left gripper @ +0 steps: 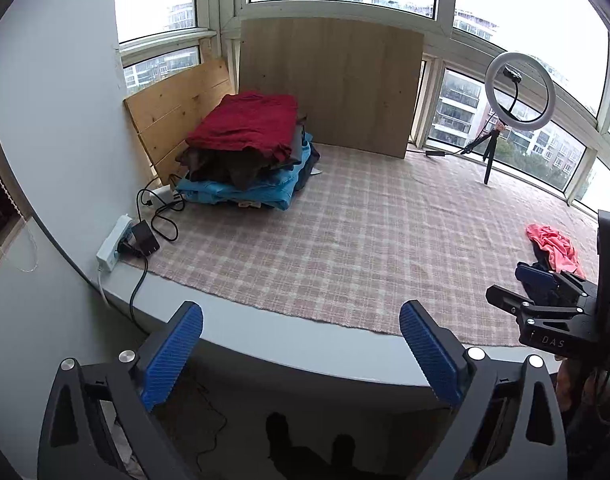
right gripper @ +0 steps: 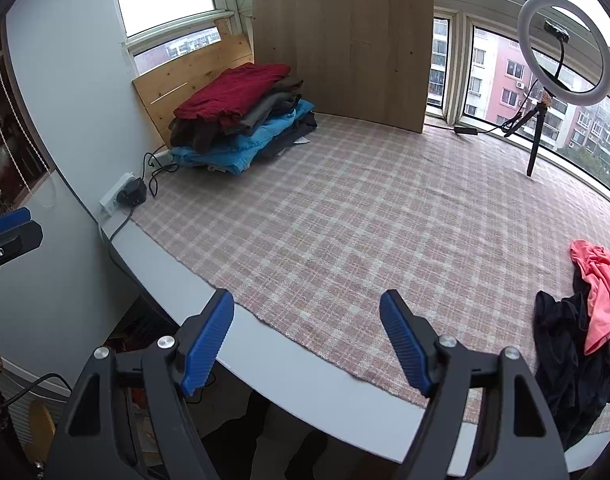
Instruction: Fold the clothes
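- Home, looks like an enclosed high-rise balcony or bay-window nook: curved window wall (right gripper: 485,76) across the top of frame, apartment blocks outside.
- Platform under a plaid cloth (right gripper: 345,220), stack of folded clothes (right gripper: 241,120) upper left.
- Power strip (left gripper: 113,242) with charger at left.
- Ring light (right gripper: 565,48) on tripod, upper right.

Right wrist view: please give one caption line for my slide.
Open right gripper hovers over checked cloth; folded stack far left, unfolded clothes right.

A stack of folded clothes (right gripper: 241,120) sits far left on the cloth (right gripper: 345,220) — loose garments (right gripper: 585,328) lie right.
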{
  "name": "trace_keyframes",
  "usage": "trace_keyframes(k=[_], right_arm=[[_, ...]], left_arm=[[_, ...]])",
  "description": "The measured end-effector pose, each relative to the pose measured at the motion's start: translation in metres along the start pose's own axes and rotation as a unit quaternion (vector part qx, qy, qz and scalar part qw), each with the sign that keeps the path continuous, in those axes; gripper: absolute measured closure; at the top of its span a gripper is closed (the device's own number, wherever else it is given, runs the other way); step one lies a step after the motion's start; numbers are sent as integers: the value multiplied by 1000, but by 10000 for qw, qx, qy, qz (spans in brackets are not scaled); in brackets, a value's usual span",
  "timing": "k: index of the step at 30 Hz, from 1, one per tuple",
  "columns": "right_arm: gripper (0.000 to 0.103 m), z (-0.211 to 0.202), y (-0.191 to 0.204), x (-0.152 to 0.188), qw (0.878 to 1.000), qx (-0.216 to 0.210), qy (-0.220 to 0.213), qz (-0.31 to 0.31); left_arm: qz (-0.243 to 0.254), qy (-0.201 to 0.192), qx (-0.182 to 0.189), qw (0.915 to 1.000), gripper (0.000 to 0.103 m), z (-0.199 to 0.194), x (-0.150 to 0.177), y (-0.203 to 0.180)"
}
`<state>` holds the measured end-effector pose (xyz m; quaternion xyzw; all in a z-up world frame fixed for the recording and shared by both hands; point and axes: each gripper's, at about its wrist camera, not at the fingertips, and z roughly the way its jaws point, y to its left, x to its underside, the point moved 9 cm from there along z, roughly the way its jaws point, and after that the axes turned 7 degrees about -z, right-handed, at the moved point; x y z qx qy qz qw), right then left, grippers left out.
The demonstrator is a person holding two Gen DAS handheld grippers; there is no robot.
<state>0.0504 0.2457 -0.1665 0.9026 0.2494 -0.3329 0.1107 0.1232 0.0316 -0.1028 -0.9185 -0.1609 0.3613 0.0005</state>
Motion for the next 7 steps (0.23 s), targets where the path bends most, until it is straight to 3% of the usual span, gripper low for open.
trace_keyframes(k=[3,7], right_arm=[[28,1,-1,-1,10000,34,3,-19],[28,4,-1,-2,10000,-8,15,-16]], left_arm=[[121,-144,137,9997,5,-7,0,-7],[301,-398,56,9987,4,-18,-4,-14]])
